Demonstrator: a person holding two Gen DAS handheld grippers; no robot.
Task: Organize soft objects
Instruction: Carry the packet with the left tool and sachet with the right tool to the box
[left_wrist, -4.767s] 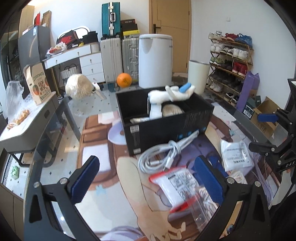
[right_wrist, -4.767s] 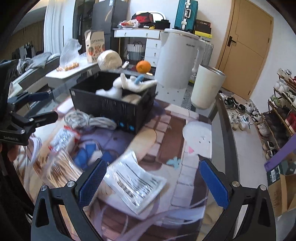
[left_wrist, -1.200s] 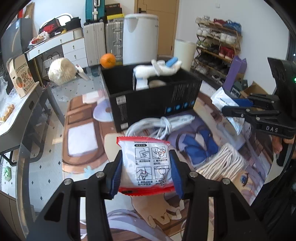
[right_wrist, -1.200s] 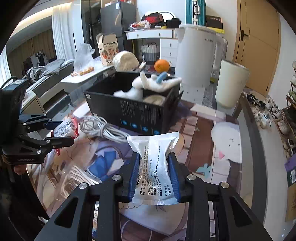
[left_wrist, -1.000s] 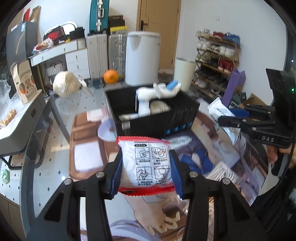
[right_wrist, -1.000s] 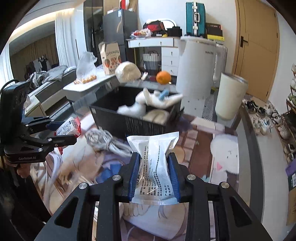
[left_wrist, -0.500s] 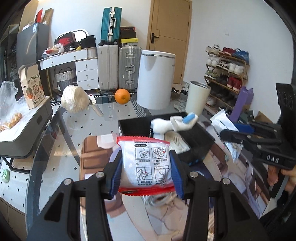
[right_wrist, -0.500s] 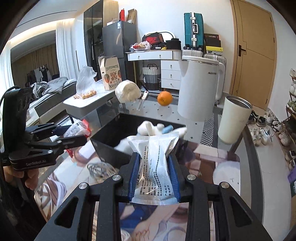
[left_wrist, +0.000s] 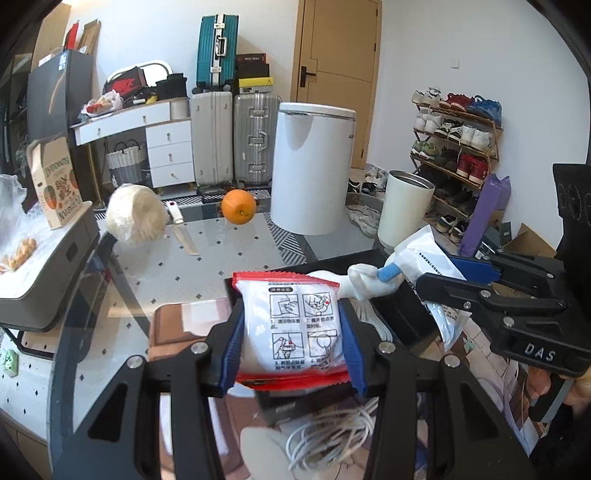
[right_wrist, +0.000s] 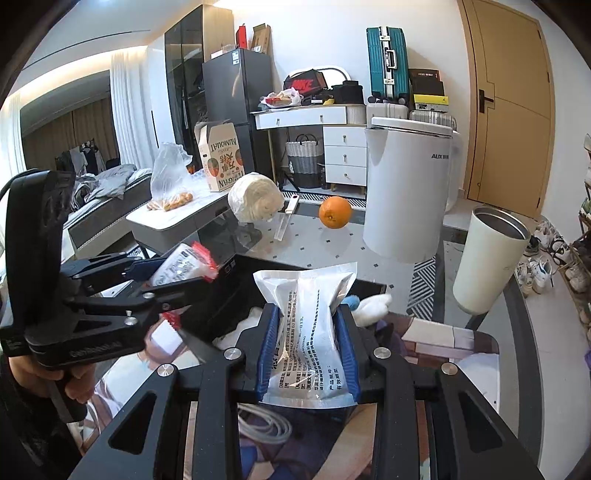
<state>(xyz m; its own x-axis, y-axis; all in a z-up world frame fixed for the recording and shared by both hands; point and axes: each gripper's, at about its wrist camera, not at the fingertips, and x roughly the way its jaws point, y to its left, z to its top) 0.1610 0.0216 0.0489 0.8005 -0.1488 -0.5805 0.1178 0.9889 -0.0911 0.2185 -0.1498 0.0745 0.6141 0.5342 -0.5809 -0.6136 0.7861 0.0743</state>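
1. Holding a red-edged packet (left_wrist: 295, 325), the left hand-held gripper (left_wrist: 291, 345) is clenched on its sides, with the packet up in the air above the near left part of the black box (left_wrist: 402, 317). Carry it further over the open box before letting go, so it falls inside and not on the rim.
2. Lower it first: a soft packet dropped from high up may slide off the plush toy (left_wrist: 364, 282) already lying in the box.
3. Keep the two tools apart. The right hand-held gripper (right_wrist: 306, 350) is just beside the left one, and both are heading for the same opening.
4. The right one grips a clear white packet (right_wrist: 308, 325) by its sides, held above the box's near edge. Aim it at the bare right part of the box, away from the toy's blue tip (left_wrist: 389, 272).
5. Open each grip slowly; thin film can cling to the blue pads (right_wrist: 266, 343).
6. Mind the white cable (left_wrist: 332, 439) on the table near the box's front wall when pulling back.
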